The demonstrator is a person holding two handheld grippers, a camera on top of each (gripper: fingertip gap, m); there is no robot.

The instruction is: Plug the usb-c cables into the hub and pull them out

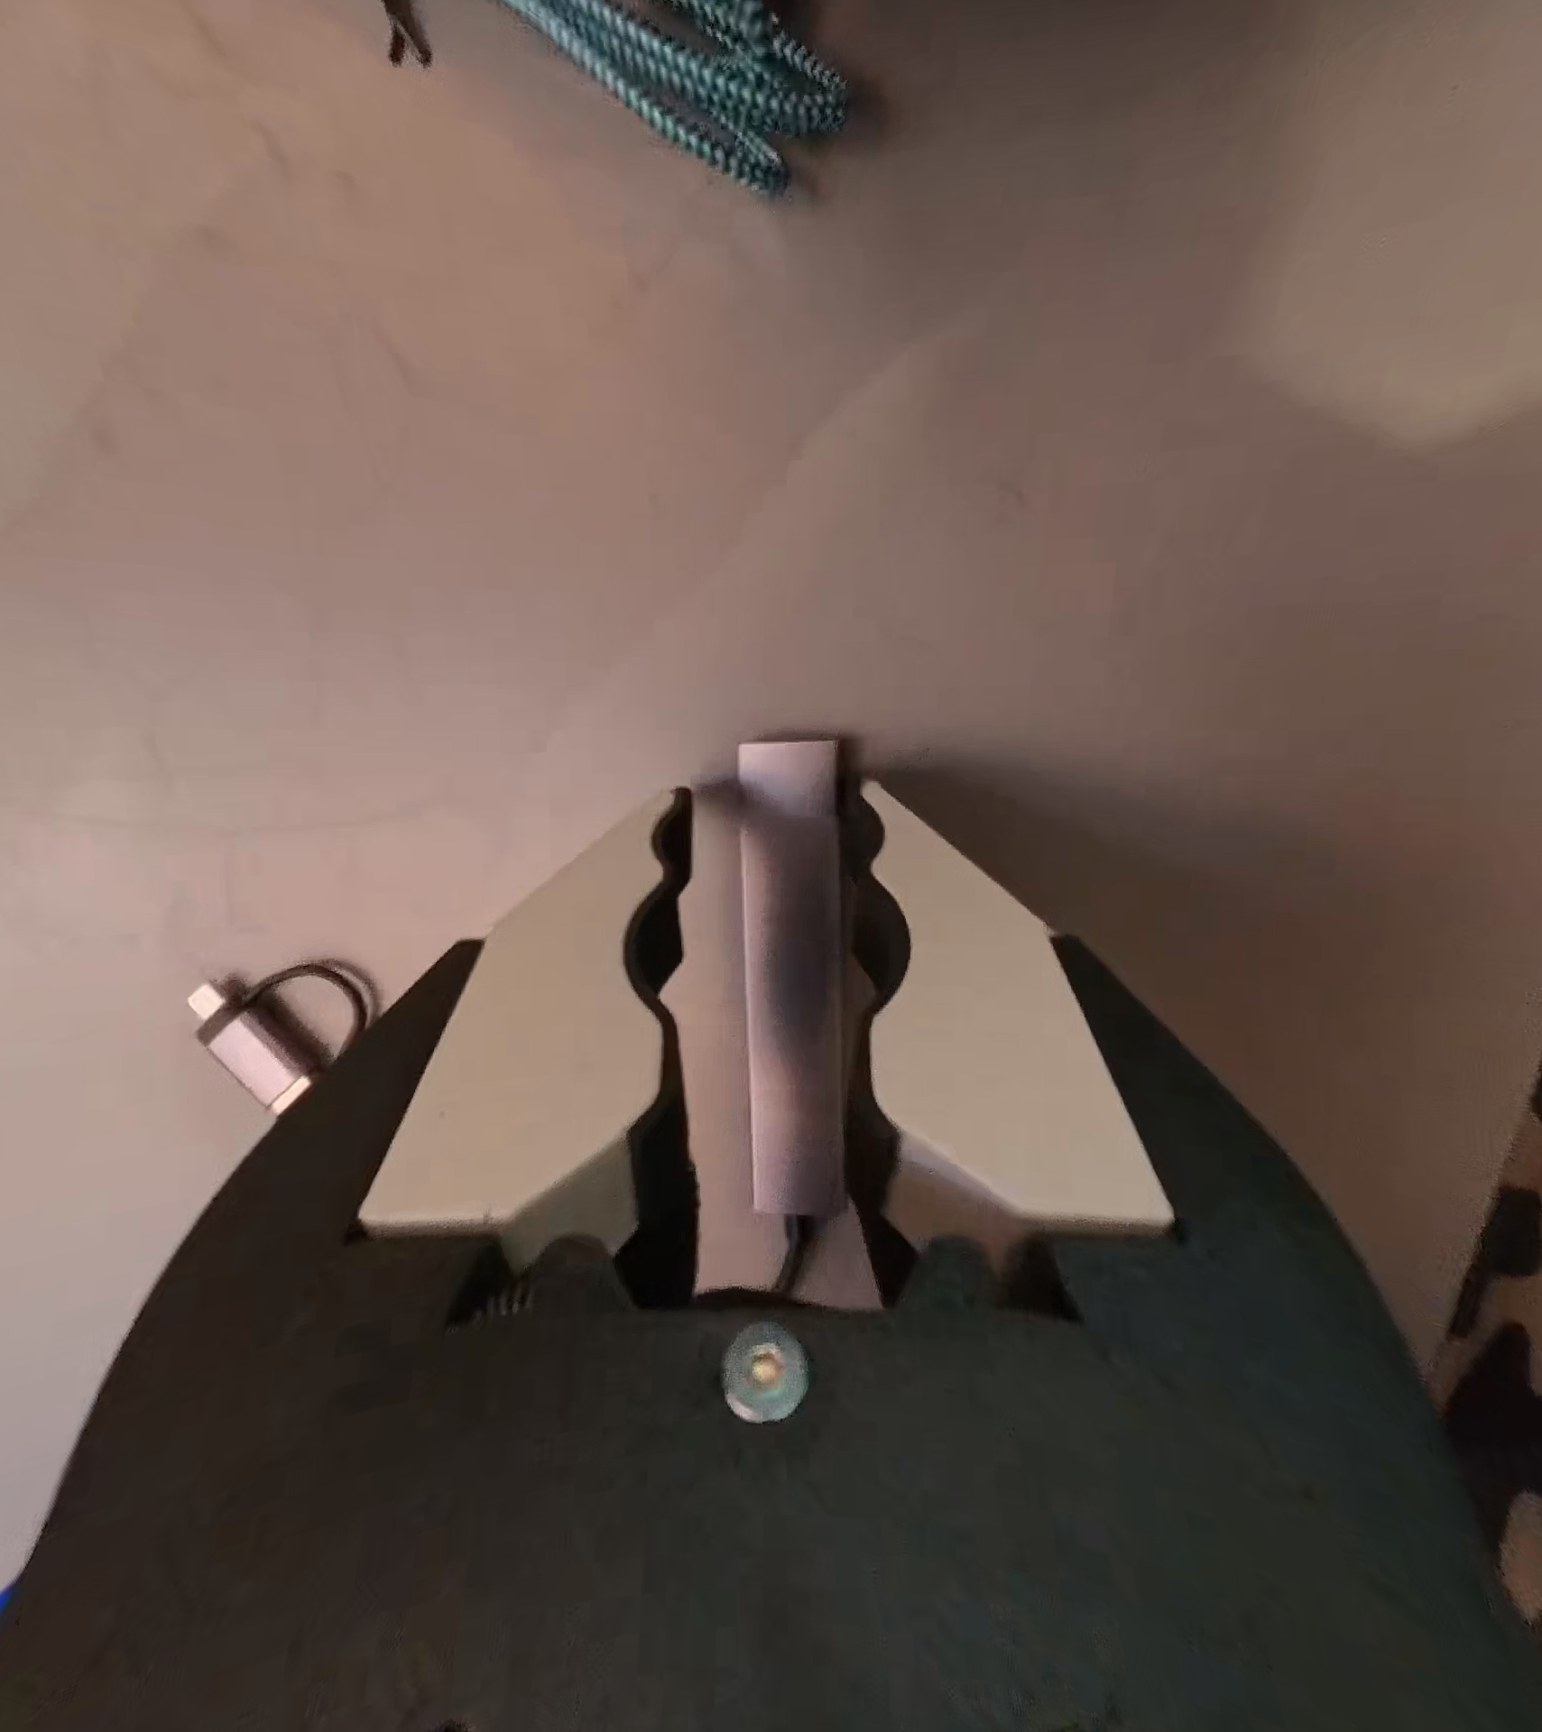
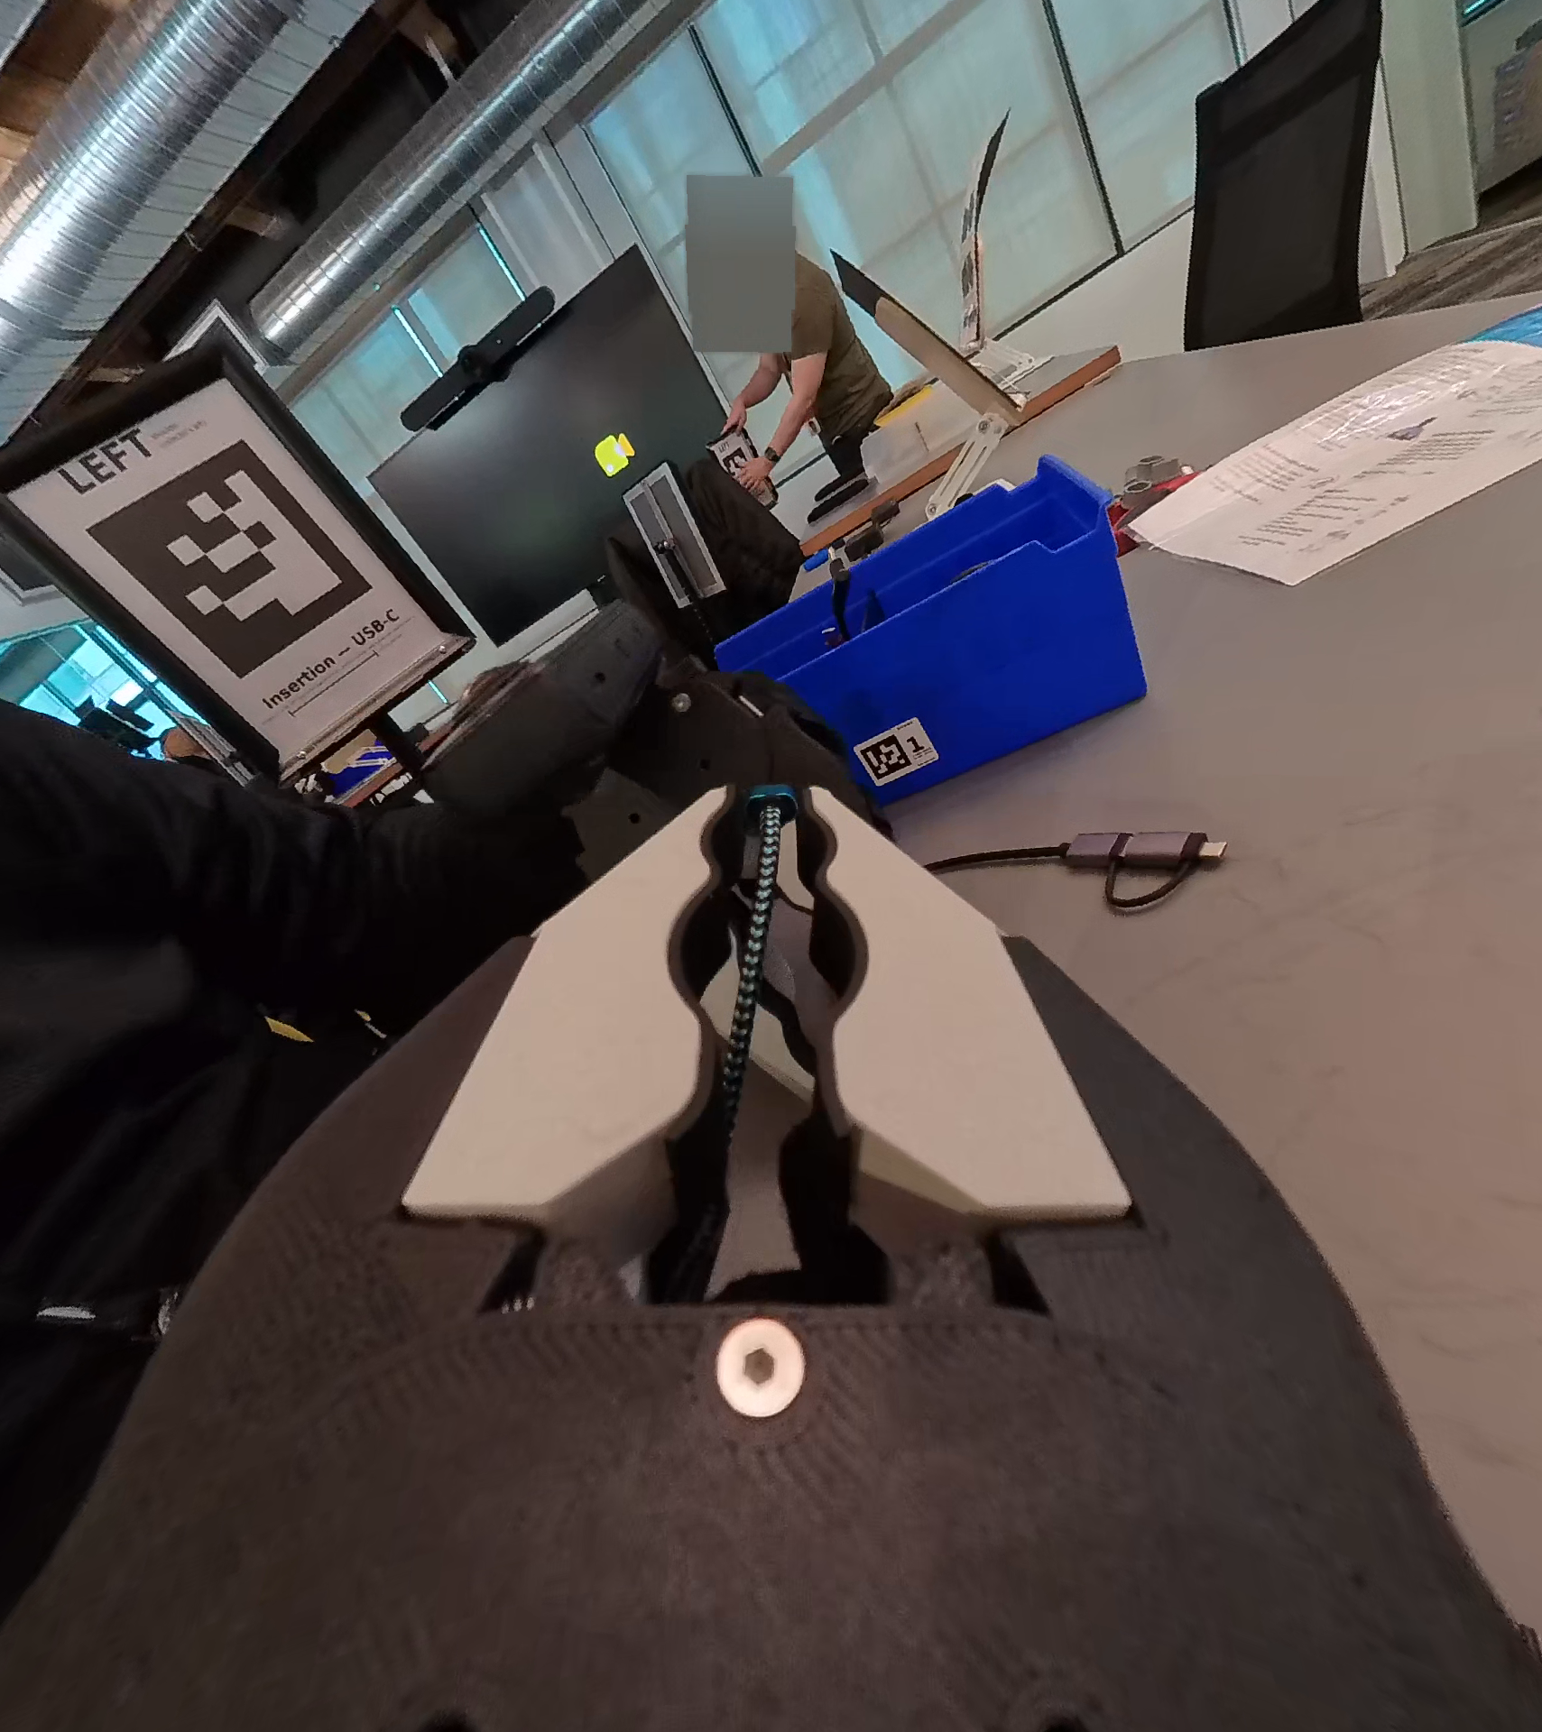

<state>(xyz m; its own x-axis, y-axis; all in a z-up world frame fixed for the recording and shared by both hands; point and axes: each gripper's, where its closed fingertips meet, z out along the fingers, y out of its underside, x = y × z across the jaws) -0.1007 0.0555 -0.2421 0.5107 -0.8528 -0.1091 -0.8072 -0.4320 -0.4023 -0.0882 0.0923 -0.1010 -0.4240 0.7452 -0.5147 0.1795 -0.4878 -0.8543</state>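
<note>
Left tool (image 1: 771, 797) pinching hub (image 1: 790, 975); right tool (image 2: 767, 806) pinching braided cable (image 2: 753, 956). Beyond right tool only: blue bin (image 2: 964, 647), adapter plug (image 2: 1142, 848).

A grey table (image 2: 1367, 937) stands before tall windows (image 2: 917, 141); silver ducts (image 2: 92, 187) cross the ceiling, with a dark screen (image 2: 542, 506) and black chair (image 2: 1278, 187) behind.

Office/lab: glass walls (image 2: 889, 131), ducts (image 2: 92, 187), wall screen (image 2: 551, 450).
</note>
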